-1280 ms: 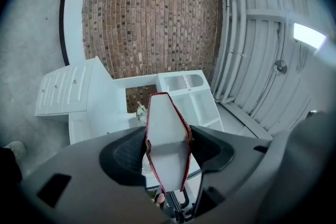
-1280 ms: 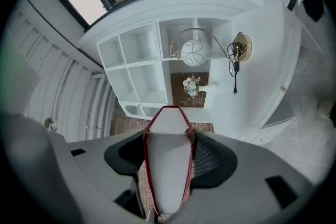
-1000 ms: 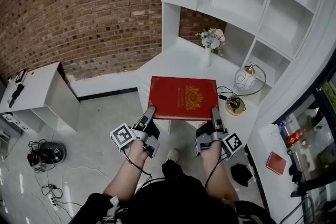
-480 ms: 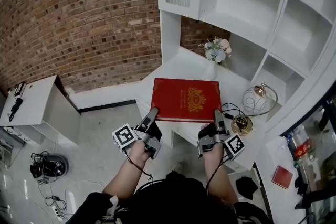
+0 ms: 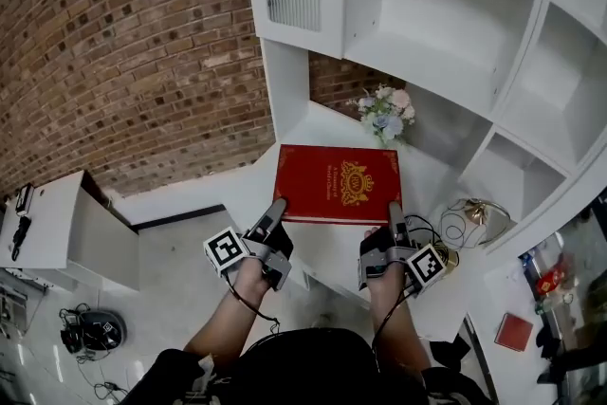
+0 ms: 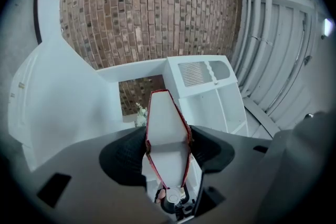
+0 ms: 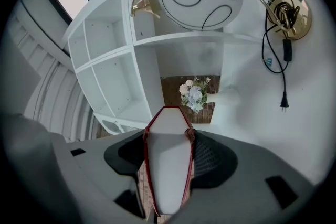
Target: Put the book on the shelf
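You held the red book (image 5: 337, 183) flat, cover up, over the white desk (image 5: 318, 128). The left tongs (image 5: 278, 204) and right tongs (image 5: 394, 206) were each clamped on a near corner, a two-sided grip that likely kept the wide volume level. The book faced the white shelf (image 5: 417, 52), not yet reached.

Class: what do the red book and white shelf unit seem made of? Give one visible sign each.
The red book: probably board covers in matte cloth or leatherette; gold-stamped emblem. The shelf unit: likely painted wood or laminate; smooth, even white.
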Tool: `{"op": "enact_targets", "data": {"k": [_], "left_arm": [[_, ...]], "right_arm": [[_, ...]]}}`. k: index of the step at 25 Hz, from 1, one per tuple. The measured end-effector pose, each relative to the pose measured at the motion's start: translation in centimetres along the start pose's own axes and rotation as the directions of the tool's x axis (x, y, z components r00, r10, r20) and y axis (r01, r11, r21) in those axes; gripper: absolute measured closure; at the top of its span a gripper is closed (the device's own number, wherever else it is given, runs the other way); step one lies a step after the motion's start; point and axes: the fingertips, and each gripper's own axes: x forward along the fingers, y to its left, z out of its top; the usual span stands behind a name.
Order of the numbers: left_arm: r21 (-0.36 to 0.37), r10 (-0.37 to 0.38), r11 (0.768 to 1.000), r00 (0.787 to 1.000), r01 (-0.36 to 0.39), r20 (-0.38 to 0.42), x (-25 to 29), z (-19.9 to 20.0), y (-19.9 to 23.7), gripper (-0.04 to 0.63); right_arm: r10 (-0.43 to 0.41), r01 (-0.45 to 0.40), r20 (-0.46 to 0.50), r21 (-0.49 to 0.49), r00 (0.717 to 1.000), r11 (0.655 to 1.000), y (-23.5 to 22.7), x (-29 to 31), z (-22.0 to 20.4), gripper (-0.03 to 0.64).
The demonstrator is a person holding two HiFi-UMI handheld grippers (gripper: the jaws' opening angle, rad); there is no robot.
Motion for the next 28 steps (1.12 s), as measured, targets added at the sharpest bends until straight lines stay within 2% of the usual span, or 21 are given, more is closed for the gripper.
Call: {"op": "enact_targets", "data": {"k": [8,17,21,28], "left_arm": [[-0.043,0.007,0.999,1.0,-0.008,-0.022,6.4,2.3,2.4,0.333],[-0.082,-0.049,0.996,0.991,0.038,-0.125,11.4,2.1,3.6,0.333],[-0.101,-0.092,0.992,0.972,0.071,-0.216,14.3,2.3,4.0,0.333],[-0.145,-0.14,0.985,0.908,0.089,-0.394,18.7,2.3,4.4,0.333]], "right_arm": [[-0.025,0.025,0.028,-0.027,0.999,0.999,-0.5,5.7,2.6,0.359],[-0.003,0.011,0.129,-0.067,0.992,0.998,-0.5,6.4,5.1,0.357],[0.01,0.01,0.207,-0.096,0.978,0.995,-0.3,6.5,5.9,0.357],[0.024,0.024,0.379,-0.12,0.925,0.993,0.0,6.0,6.6,0.357]]}}
